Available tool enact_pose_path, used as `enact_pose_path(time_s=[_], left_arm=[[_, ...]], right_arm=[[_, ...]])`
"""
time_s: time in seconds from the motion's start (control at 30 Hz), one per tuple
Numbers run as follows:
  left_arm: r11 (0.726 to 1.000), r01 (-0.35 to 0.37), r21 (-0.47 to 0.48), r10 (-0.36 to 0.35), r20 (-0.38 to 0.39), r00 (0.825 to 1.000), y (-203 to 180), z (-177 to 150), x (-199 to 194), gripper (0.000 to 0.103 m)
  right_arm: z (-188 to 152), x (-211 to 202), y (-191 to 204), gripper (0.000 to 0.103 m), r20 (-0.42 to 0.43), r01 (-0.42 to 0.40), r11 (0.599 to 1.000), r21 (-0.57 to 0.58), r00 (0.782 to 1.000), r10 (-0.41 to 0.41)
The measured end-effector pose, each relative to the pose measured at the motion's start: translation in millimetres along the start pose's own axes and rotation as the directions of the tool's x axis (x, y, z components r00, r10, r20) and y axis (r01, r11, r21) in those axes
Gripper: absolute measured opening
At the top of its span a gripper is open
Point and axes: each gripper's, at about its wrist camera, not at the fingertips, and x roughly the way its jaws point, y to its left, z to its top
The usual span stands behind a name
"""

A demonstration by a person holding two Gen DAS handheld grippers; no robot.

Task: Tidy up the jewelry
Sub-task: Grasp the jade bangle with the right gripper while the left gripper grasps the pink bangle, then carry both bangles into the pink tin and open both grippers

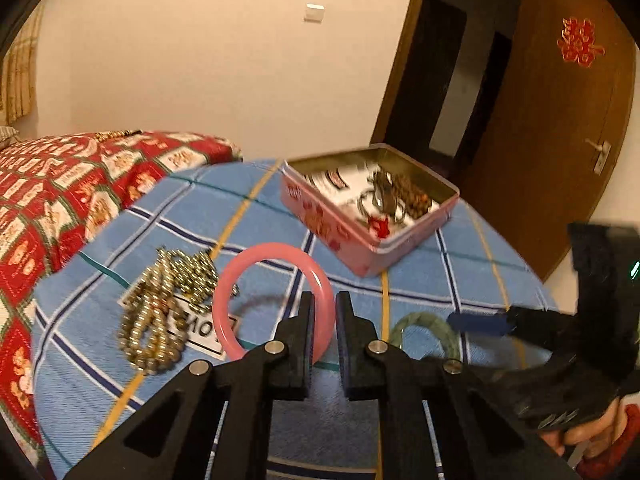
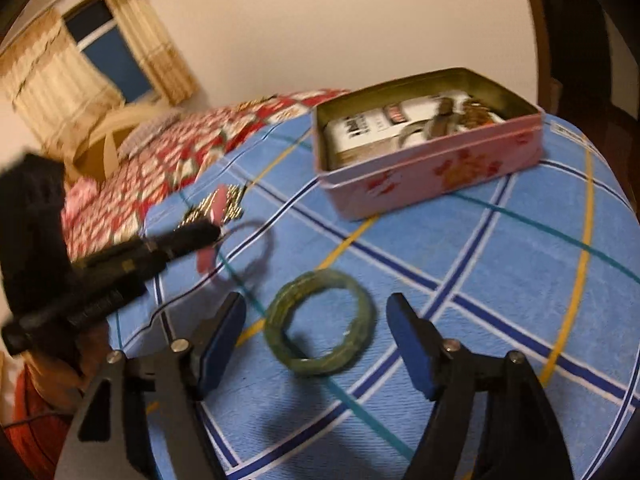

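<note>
Left claw (image 1: 323,312) clamped on pink bangle (image 1: 256,264), right claw (image 2: 316,344) apart around green bangle (image 2: 320,320) on bed (image 2: 500,264), tin (image 2: 432,168) beyond

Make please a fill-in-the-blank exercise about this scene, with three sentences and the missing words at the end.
1. The left gripper is shut on the ______ bangle.
2. The green bangle lies flat on the blue checked sheet, between the open fingers of the ______ gripper.
3. The pink tin stands with its lid ______, with jewelry inside.

Missing words: pink; right; off
</note>
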Motion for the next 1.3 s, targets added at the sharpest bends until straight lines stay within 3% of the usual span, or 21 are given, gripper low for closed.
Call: enact_pose_path(time_s=[0.2,0.27,0.3,0.33,0.37,0.43,0.6,0.8,0.9,1.0,1.17,1.3], left_arm=[[1.0,-0.003,0.01,0.003,0.038,0.999,-3,8,-12,0.01],[1.0,-0.001,0.013,0.001,0.041,0.999,-3,9,-12,0.01],[1.0,-0.001,0.014,0.0,0.041,0.999,-4,9,-13,0.01],[1.0,-0.001,0.014,0.001,0.041,0.999,-4,9,-13,0.01],[1.0,-0.002,0.014,0.002,0.041,0.999,-4,9,-13,0.01],[1.0,0.0,0.013,0.0,0.043,0.999,-4,9,-13,0.01],[1.0,0.004,0.01,-0.004,0.063,0.998,-4,14,-15,0.01],[1.0,0.013,0.027,-0.015,0.097,0.995,-12,30,-11,0.01],[0.999,0.023,0.04,-0.027,0.112,0.993,-21,43,-2,0.01],[0.998,0.031,0.06,-0.039,0.124,0.992,-31,57,11,0.01],[0.997,0.044,0.069,-0.052,0.12,0.991,-43,79,44,0.01],[0.996,0.01,0.094,-0.019,0.096,0.995,-52,90,77,0.01]], right_arm=[[-3,20,19,0.076,-0.071,0.081,0.991,-0.104,0.993,-0.089],[-4,23,26,0.062,-0.075,0.136,0.978,-0.159,0.986,-0.149],[-5,24,28,0.049,-0.073,0.172,0.967,-0.186,0.98,-0.188],[-4,24,27,0.042,-0.072,0.178,0.966,-0.189,0.978,-0.195],[-4,22,22,0.028,-0.071,0.172,0.97,-0.171,0.98,-0.187],[-3,18,10,0.018,-0.074,0.152,0.981,-0.118,0.984,-0.161],[-4,3,-10,0.017,-0.037,0.093,0.996,0.013,0.995,-0.093],[11,-40,-12,0.017,0.13,0.032,0.997,0.067,0.991,-0.041],[28,-62,-16,0.017,0.242,0.055,0.995,0.079,0.968,-0.072],[48,-66,-24,0.017,0.303,0.093,0.99,0.107,0.945,-0.122],[83,-47,-38,0.017,0.333,0.159,0.978,0.133,0.922,-0.196],[102,-17,-57,0.017,0.317,0.207,0.962,0.176,0.914,-0.254]])
